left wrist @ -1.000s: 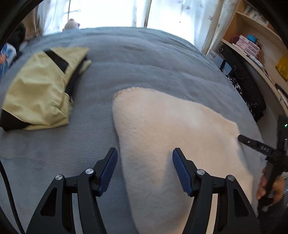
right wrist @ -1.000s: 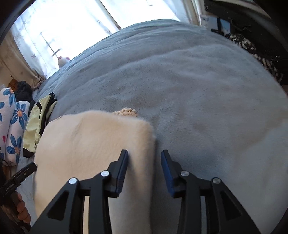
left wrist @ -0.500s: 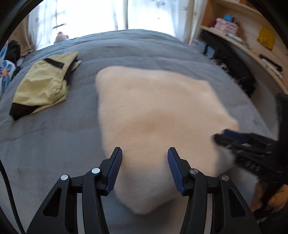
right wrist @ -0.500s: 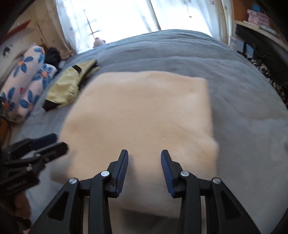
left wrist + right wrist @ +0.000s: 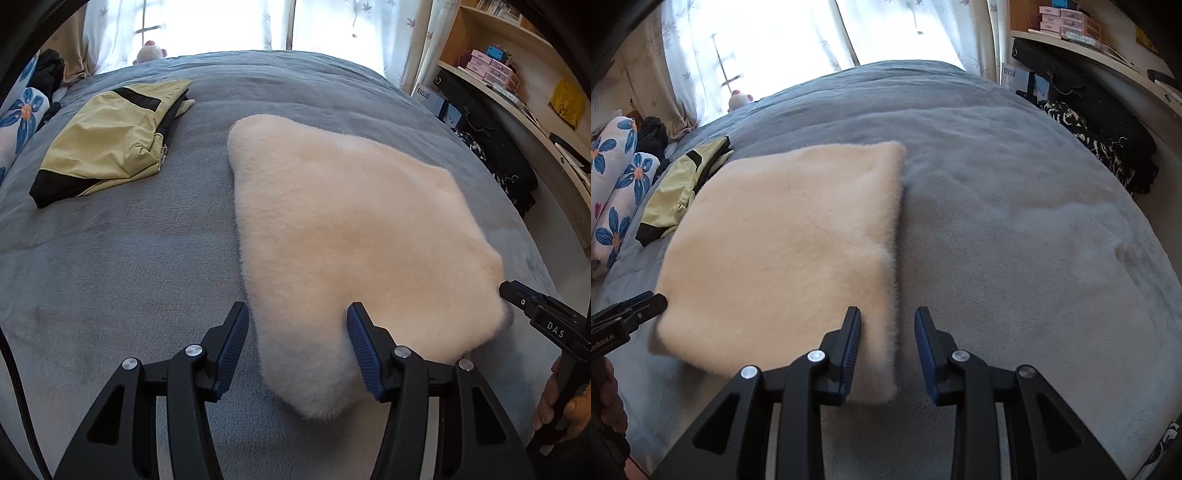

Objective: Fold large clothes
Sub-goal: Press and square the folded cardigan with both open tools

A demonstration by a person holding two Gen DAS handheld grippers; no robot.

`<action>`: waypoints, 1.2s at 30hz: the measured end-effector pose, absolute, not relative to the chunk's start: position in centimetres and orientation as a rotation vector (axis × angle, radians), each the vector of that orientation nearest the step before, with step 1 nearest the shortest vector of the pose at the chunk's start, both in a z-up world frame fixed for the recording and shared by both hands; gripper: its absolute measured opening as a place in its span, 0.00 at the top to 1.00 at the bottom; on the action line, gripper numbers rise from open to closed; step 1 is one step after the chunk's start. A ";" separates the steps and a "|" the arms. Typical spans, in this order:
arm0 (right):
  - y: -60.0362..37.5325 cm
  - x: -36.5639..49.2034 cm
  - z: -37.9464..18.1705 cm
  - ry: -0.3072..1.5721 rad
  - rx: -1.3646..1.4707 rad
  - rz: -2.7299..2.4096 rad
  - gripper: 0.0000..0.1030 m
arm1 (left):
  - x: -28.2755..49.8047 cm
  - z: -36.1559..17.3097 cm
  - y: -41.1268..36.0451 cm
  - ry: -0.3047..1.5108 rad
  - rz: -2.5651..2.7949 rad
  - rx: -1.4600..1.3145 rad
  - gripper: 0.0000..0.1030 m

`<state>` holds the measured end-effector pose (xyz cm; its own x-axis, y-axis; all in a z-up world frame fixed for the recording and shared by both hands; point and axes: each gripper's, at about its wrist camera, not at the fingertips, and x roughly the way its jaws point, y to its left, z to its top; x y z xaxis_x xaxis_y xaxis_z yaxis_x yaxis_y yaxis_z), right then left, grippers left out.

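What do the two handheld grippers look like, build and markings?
Both the left gripper and the right gripper are black, open-framed, with silver pivot screws and ribbed blue pads. White "DAS" lettering marks the right one's side, partly readable white lettering the left's; a black cable runs beside the left.

Cream fleece garment (image 5: 343,236) is lying folded on the grey bedspread (image 5: 122,266). Left gripper (image 5: 295,347) is hanging over its near corner, jaws apart, having just been opening slightly, the fleece between the blue pads but not pinched. Right gripper (image 5: 517,295) is poking in by the garment's right edge, a hand (image 5: 565,402) gripping its handle. Yellow-and-black jacket (image 5: 110,140) is lying folded, well apart, far left. Shelves (image 5: 517,74) are standing right.
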<state>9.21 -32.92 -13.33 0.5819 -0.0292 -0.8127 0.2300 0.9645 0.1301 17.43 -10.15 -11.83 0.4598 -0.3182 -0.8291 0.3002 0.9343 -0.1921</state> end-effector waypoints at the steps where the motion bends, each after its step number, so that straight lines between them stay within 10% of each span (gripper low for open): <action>1: -32.9 9.1 -13.3 0.937 0.241 -0.149 0.71 | 17.3 -11.7 -10.0 1.022 -0.376 -0.019 0.47; 36: -28.0 3.3 -9.6 0.928 0.336 -0.036 0.71 | 9.8 -6.4 -8.6 0.967 -0.385 -0.048 0.37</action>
